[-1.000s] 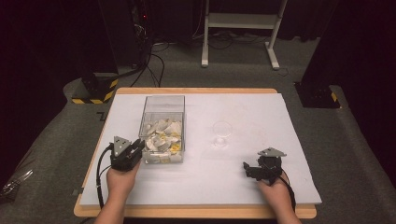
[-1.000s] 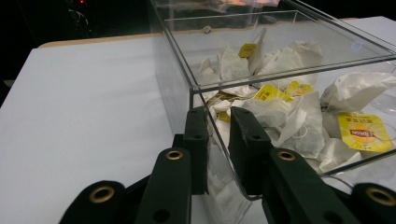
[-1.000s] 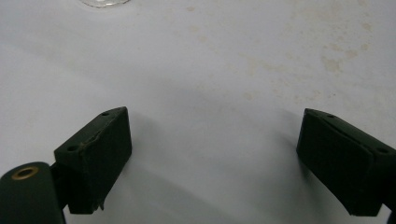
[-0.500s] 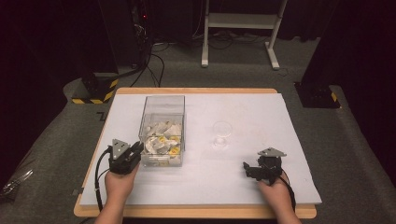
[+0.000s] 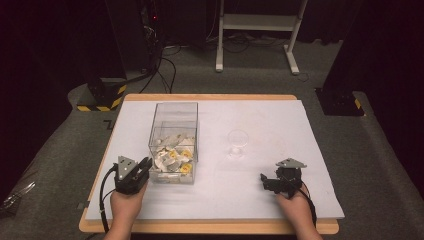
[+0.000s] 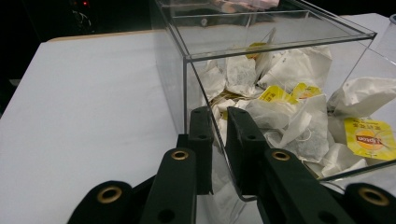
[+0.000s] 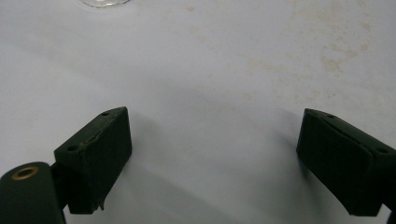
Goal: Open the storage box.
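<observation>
Left claw (image 6: 218, 140) clamped on the near wall of the clear box (image 6: 261, 42) of tea bags (image 6: 289, 116). Judged rigid, slick and light; the rim corner grips best. Right claw (image 7: 212, 163) rests apart on the table (image 7: 210, 70).

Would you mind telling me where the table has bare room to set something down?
The white table cover is bare right of the glass and behind it. The strip left of the clear box is narrow. It is crowded at the box's near-left corner, where the left claw clamps the wall.

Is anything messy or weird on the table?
Mostly tidy. The white table cover has faint brownish stains near the right gripper. The tea bags lie in a jumbled heap inside the clear box, none spilled out. The left gripper pinches the box's near wall.
</observation>
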The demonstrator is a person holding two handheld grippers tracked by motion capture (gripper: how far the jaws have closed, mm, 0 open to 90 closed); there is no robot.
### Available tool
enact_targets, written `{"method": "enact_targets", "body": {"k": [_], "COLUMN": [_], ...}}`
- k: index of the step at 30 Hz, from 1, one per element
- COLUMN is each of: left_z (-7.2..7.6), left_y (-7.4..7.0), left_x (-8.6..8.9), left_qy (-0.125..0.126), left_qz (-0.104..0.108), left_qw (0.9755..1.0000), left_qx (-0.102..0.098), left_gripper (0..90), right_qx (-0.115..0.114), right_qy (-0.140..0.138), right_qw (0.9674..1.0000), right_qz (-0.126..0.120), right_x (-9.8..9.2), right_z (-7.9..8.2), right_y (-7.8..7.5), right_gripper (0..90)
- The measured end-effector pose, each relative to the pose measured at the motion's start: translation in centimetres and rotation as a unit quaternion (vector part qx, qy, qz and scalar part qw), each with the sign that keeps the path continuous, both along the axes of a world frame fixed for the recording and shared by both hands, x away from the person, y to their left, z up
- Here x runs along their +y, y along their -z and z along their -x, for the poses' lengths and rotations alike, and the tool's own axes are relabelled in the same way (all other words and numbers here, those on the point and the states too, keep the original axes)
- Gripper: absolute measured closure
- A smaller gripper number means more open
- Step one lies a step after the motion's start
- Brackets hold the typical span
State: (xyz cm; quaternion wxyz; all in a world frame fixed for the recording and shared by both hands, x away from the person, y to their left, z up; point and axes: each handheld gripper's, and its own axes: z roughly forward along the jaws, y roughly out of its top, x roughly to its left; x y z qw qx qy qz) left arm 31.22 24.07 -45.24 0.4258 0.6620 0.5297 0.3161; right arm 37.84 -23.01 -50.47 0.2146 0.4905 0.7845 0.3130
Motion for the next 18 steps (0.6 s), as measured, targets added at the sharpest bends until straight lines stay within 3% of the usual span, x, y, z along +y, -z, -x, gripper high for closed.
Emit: {"method": "enact_targets", "body": {"k": [18], "left_z": [1.9], "left_y": [0.1], "left_x": [-0.2], "left_qy": [0.004], "left_qz": [-0.009], "left_qw": [0.9999], "left_qx": [0.001], "left_gripper": [79.6], "right_qx": [0.000], "right_qy": [0.001], "right_qw": [1.0000], "right_qz": [-0.001], "right_x": [0.0], "right_z": [0.0], "right_y": [0.0], "right_gripper": [10.2]}}
